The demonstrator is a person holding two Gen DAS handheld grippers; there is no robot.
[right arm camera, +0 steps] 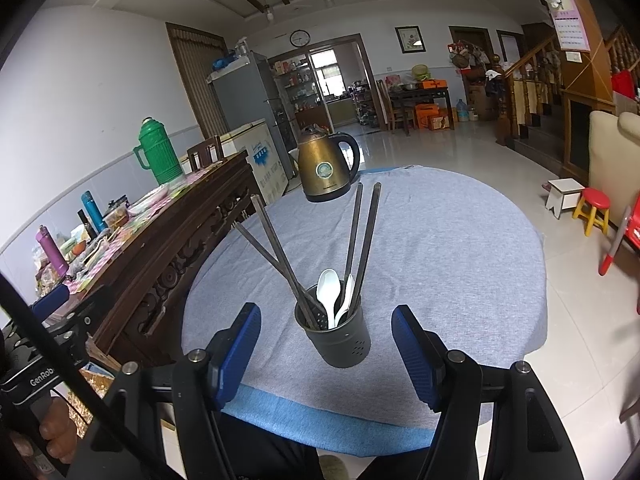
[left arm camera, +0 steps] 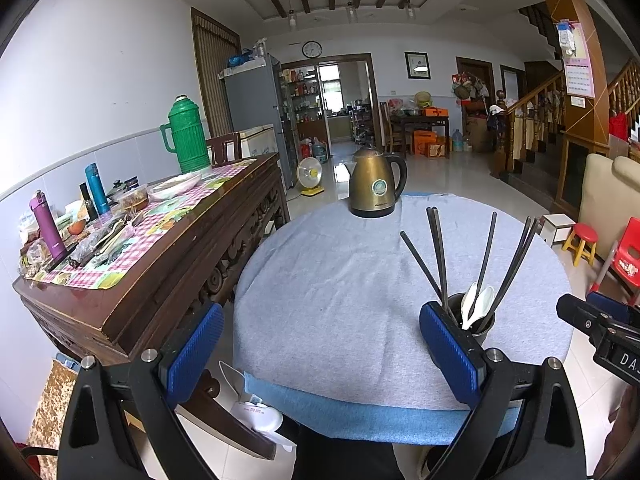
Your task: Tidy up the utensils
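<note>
Left gripper (left arm camera: 320, 344): blue pads spread wide, nothing between them, held over the near edge of the round table (left arm camera: 340, 280) with its grey cloth. Right gripper (right arm camera: 326, 354): jaws likewise apart and empty, pads flanking but not touching the dark utensil holder (right arm camera: 340, 336), which stands upright just ahead of them on the near part of the cloth.

Holder contents: dark chopsticks (right arm camera: 360, 236) fanning outward, some leaning left, others right, plus two white spoons (right arm camera: 330, 296) bowl-up. Exact chopstick count uncertain; sticks overlap in both views.

No loose utensils visible on the cloth.

Farther back, near the far edge of the table: bronze electric kettle (right arm camera: 326, 168), upright. To the left, a wooden sideboard (left arm camera: 168, 248) carrying a green thermos (left arm camera: 186, 136) and bottles.
</note>
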